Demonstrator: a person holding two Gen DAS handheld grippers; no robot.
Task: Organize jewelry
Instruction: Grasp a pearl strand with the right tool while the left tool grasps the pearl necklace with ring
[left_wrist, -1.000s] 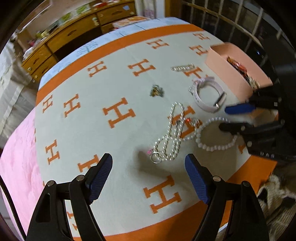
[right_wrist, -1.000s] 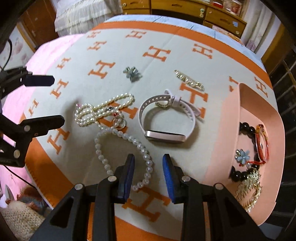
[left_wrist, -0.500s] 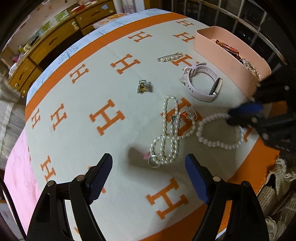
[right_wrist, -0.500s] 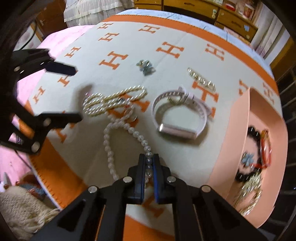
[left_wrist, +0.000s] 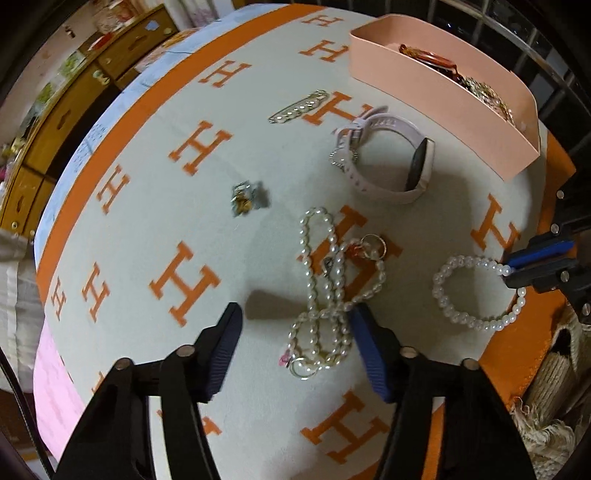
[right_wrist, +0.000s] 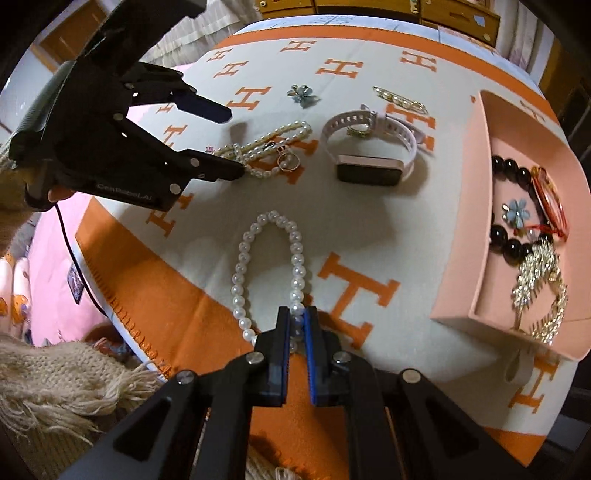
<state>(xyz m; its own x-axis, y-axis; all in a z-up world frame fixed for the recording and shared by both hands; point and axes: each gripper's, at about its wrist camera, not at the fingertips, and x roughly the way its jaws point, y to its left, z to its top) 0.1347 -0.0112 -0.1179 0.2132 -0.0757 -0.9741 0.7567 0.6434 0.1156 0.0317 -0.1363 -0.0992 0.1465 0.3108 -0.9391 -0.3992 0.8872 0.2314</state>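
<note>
Pinching the pearl bracelet (right_wrist: 271, 266) at its near end, the right gripper (right_wrist: 296, 323) has its fingers clamped on the beads, with the loop lying on the orange-and-cream blanket (right_wrist: 369, 221) left of the pink tray (right_wrist: 465, 236). The left gripper (left_wrist: 295, 332) is closing its fingers around the tangled pearl necklace (left_wrist: 328, 288), not pressing it yet.

Pink tray (right_wrist: 461, 258): far corner cut off by right wrist view's edge. Bead bracelet (right_wrist: 266, 266): near beads hidden betw. right gripper (right_wrist: 296, 325) fingers. Brooch (left_wrist: 245, 197) beyond pearl necklace (left_wrist: 325, 295): blurred, form unclear. Left gripper (left_wrist: 295, 347): body cropped.
</note>
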